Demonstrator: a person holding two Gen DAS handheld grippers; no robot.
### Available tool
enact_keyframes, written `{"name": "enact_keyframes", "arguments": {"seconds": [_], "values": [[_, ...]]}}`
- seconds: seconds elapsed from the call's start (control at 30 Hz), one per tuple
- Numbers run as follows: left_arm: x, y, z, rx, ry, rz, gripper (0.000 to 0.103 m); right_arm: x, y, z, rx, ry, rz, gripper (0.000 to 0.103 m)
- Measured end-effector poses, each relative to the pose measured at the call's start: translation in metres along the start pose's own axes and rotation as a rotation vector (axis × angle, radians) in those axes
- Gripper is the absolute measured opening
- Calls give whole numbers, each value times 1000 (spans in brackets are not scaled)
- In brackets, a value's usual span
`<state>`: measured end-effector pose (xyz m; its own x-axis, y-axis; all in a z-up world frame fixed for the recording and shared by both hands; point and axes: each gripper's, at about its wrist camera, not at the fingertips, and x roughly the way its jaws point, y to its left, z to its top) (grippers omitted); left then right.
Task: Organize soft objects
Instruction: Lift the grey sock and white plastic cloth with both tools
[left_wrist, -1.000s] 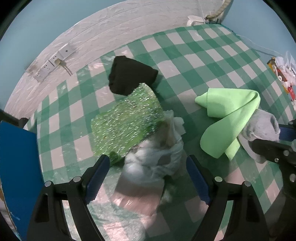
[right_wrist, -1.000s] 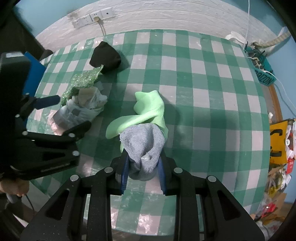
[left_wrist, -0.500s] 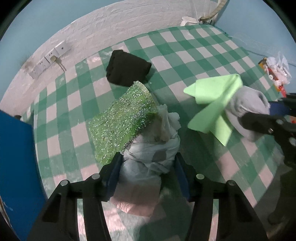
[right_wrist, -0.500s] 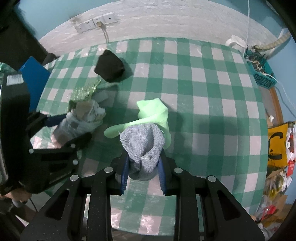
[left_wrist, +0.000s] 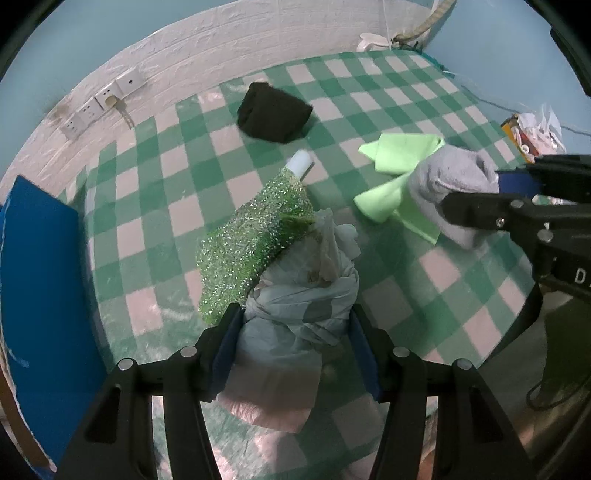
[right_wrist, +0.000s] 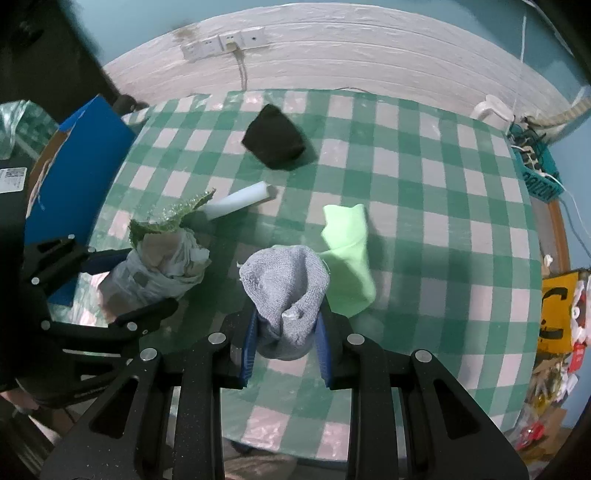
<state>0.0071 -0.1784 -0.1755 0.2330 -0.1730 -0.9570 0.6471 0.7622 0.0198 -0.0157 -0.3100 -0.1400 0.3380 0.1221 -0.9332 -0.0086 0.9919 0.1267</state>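
Observation:
My left gripper is shut on a crumpled white bundle and holds it above the checked table; a glittery green cloth hangs on the bundle. My right gripper is shut on a grey knit cloth, also lifted, and a lime-green cloth hangs beside it. A black folded cloth lies at the back of the table, also in the right wrist view. A white roll lies on the table behind the bundle.
The round table has a green-and-white checked cover. A blue box stands at its left edge. A white wall with sockets runs behind. Clutter and cables sit at the right, past the table's edge.
Both grippers have risen with their loads. The left shut on the white bundle and lifted it with the glittery cloth, uncovering the white roll. The lime cloth came up with the grey one.

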Motion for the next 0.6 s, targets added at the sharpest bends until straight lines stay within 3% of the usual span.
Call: {"name": "enact_keyframes", "arguments": {"seconds": [0.17, 0.4, 0.5, 0.57, 0.6], "values": [[-7, 8, -12, -11, -4, 16, 57, 0, 16, 0, -31, -2, 4, 26], [-30, 22, -21, -48, -43, -51, 59, -2, 35, 3, -64, -3, 8, 26], [-29, 29, -23, -68, -48, -34, 66, -1, 42, 3, -76, 1, 11, 26], [-26, 32, -24, -71, -35, -13, 81, 1, 46, 3, -83, 5, 10, 26], [-24, 33, -24, -74, -28, 0, 82, 1, 47, 3, -85, 8, 10, 26]]}}
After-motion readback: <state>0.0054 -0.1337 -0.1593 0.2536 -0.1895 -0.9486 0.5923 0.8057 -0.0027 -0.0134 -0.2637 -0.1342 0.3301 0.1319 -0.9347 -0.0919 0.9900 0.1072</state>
